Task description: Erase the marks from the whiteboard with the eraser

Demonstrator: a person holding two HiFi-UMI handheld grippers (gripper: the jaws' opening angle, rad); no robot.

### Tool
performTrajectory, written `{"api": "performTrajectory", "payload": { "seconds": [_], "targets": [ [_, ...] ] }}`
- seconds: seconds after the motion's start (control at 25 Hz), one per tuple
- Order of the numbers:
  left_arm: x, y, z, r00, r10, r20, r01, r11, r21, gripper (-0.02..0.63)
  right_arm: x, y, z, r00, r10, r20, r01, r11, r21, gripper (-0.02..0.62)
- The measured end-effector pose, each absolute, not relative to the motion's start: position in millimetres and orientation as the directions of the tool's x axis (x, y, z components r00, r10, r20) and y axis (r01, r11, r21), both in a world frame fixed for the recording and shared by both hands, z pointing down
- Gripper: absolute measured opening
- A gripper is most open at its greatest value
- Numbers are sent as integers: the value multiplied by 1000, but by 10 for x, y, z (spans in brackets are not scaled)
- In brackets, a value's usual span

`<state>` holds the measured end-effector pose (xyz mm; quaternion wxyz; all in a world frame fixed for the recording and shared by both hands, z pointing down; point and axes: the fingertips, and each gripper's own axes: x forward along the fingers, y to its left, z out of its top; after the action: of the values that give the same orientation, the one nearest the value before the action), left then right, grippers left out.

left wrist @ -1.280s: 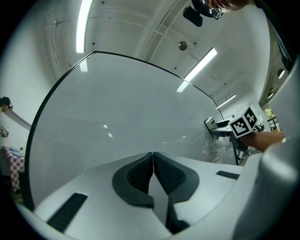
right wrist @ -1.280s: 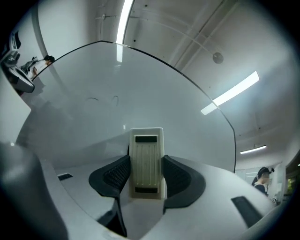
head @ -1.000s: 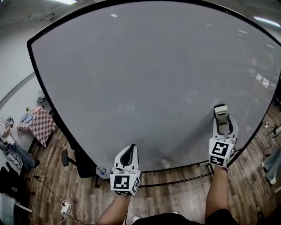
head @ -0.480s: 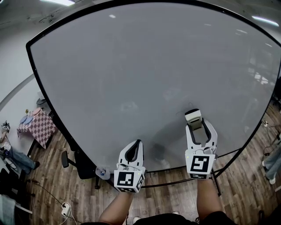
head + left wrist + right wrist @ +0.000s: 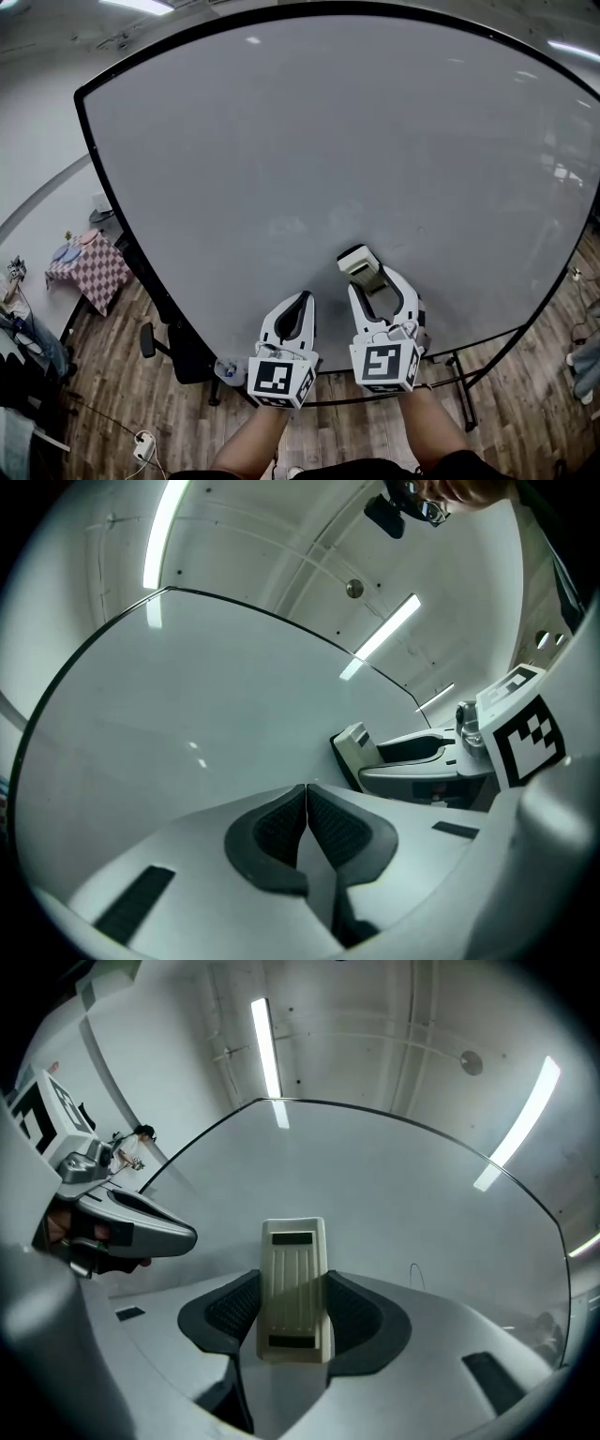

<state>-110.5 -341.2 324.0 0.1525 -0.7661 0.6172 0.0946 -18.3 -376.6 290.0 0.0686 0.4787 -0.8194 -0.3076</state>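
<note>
Your right gripper point(image 5: 370, 279) clamps the eraser point(image 5: 359, 261) low on the whiteboard point(image 5: 328, 141); the left gripper point(image 5: 301, 298), closed and empty, sits just beside. A tilted eraser could skip the faint mark point(image 5: 412, 1274), and the grippers could collide.

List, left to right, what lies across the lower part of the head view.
From the left: checkered table → office chair → left gripper, shut and empty → right gripper clamping the eraser → whiteboard stand's leg.
</note>
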Motion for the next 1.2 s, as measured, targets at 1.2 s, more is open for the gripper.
{"api": "performTrajectory", "payload": {
  "seconds": [1.2],
  "targets": [
    [-356,-3611,2847,316,-869,-381,-948,-268,-173,21,1504,-4307,2147,-247,-899,-362,-880,51,473,244]
  ]
}}
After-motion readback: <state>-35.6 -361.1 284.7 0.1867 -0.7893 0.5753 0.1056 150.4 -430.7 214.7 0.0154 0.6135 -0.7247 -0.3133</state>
